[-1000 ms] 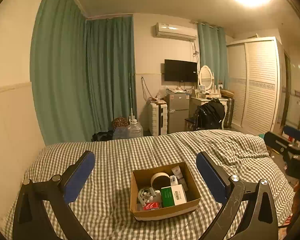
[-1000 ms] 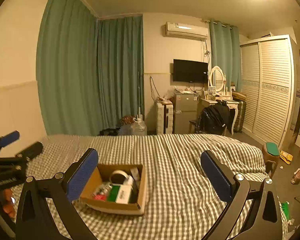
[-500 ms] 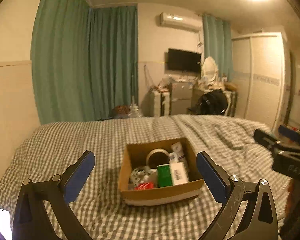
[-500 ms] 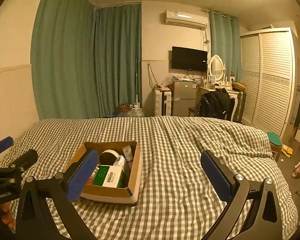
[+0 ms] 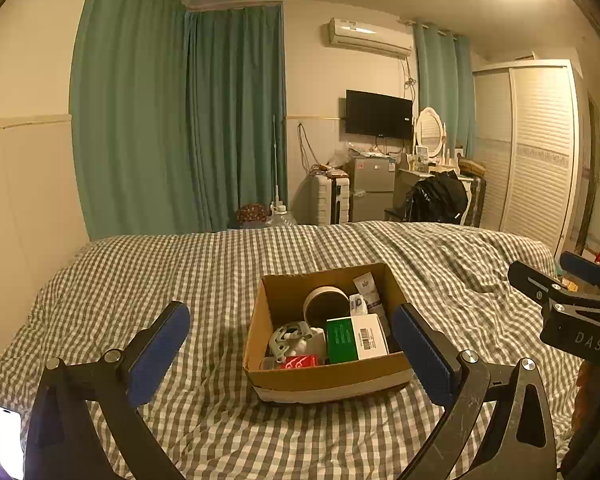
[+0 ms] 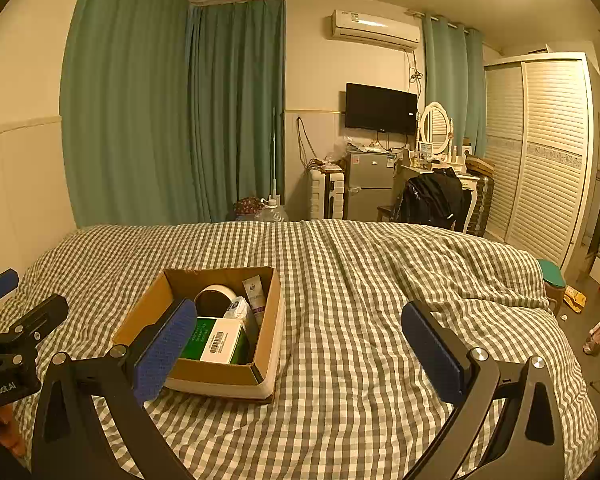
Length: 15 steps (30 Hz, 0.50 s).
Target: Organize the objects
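An open cardboard box (image 5: 328, 376) (image 6: 268, 320) sits on the checked bed cover. Inside lie a roll of tape (image 5: 325, 303) (image 6: 214, 298), a green and white carton (image 5: 354, 338) (image 6: 216, 340), a small tube (image 5: 365, 285) (image 6: 255, 294), a grey-white bundle (image 5: 294, 338) and a red packet (image 5: 302, 361). My left gripper (image 5: 290, 346) is open and empty, hovering before the box with its blue pads wide apart. My right gripper (image 6: 296, 346) is open too, with the box behind its left finger. Each gripper shows at the edge of the other's view.
The checked bed cover (image 6: 360, 280) is rumpled on the right. A lit phone (image 5: 6, 438) lies at the bed's left edge. Beyond the bed stand a fridge (image 6: 370, 184), a dressing table with a black bag (image 6: 434, 198), and a louvred wardrobe (image 6: 548, 152). Shoes and a stool sit on the floor (image 6: 584, 320) to the right.
Both grippers have dipped and come closer to the bed, so the box looks larger. In the right wrist view the box has shifted toward the middle. Both stay open.
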### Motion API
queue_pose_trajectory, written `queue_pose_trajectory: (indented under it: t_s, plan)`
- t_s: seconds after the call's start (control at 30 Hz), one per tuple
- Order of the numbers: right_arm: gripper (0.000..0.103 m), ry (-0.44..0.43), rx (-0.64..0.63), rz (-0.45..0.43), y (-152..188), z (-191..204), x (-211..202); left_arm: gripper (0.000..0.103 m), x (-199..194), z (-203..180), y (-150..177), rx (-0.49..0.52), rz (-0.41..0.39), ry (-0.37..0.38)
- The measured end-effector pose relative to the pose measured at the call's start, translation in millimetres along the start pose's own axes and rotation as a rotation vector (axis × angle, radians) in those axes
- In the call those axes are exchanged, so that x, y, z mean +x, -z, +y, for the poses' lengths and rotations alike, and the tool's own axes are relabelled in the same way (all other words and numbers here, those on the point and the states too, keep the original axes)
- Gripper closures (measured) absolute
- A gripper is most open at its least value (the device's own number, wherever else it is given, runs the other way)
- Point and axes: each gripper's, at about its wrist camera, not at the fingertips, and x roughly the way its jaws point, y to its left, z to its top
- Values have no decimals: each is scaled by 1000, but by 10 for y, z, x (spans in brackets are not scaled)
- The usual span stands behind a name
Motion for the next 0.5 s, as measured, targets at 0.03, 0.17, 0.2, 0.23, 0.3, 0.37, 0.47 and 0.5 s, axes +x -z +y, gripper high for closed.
queue_pose_trajectory:
  t_s: [0.03,0.17,0.2,0.23,0.3,0.37,0.47,0.5]
  plan:
    - [0,0,-2,-1,3,2,0,0,-6,-2,3,1,1,-3]
    - [0,-6,-6,-3,2,0,-16,0,-29,9,-3,-11,2,-16]
    - [0,-5,-7,-5,-2,2,-25,0,-32,8,-2,-15,2,-17]
    - [0,-5,-7,-6,3,3,-29,0,-35,5,0,-17,1,-18]
    - [0,-4,-5,-9,8,-12,-41,0,-44,-15,6,-12,-1,-21]
    - [0,-3,-1,-11,13,-33,-52,0,-57,-45,10,-4,-1,-22]
    - [0,1,1,-12,9,-58,-73,0,-62,-58,14,-11,2,-25]
    - [0,3,0,-13,8,-59,-79,0,-67,-64,14,-13,1,-27]
